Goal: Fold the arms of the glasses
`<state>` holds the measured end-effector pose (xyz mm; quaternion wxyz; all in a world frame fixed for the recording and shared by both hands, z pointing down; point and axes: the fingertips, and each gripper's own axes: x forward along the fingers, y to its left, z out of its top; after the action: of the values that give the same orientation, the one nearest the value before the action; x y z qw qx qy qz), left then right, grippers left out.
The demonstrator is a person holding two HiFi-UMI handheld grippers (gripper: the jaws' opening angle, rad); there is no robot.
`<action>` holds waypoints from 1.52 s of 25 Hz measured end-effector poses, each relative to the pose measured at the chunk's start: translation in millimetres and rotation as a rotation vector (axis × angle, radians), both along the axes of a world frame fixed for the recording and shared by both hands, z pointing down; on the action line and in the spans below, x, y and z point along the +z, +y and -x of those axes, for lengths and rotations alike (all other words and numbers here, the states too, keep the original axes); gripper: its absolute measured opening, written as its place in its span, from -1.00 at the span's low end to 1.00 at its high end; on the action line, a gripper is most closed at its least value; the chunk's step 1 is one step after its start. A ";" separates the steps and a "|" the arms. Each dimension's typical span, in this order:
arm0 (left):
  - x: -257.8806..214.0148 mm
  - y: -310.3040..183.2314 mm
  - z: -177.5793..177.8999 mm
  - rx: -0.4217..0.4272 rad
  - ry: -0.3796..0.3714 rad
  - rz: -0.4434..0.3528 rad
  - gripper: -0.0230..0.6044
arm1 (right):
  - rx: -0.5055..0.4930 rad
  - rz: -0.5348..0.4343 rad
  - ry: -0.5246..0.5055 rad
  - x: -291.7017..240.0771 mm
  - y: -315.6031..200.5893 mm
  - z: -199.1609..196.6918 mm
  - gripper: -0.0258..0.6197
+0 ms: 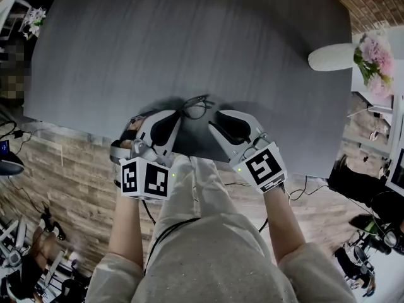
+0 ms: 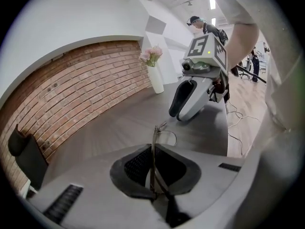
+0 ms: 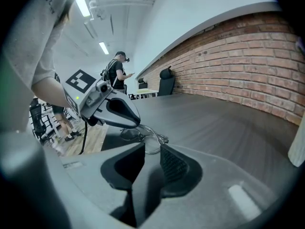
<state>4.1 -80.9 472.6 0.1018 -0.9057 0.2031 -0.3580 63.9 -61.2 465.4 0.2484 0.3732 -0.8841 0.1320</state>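
Over the grey worktop (image 1: pixel 189 43), the left gripper (image 1: pixel 178 116) pinches thin wire-framed glasses (image 1: pixel 198 106), which a clumsy push from the wide-open, empty right gripper (image 1: pixel 214 124) could twist loose.

Glasses (image 1: pixel 197 106) at left gripper (image 1: pixel 178 116) — grey table (image 1: pixel 189 36)

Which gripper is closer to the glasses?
Left. The left gripper is pinching the glasses between its jaws. The right gripper is open, with the glasses just ahead of its jaws, not gripping them.
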 end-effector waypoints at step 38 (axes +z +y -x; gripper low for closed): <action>-104.6 -19.7 80.3 -0.377 0.526 0.013 -0.72 | 0.065 -0.230 -0.096 -97.6 -27.3 20.1 -0.92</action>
<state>-76.2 -100.6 368.0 -0.0282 -0.9142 0.3842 -0.1256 43.8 -88.5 367.8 0.1570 0.4209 -0.8917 0.0556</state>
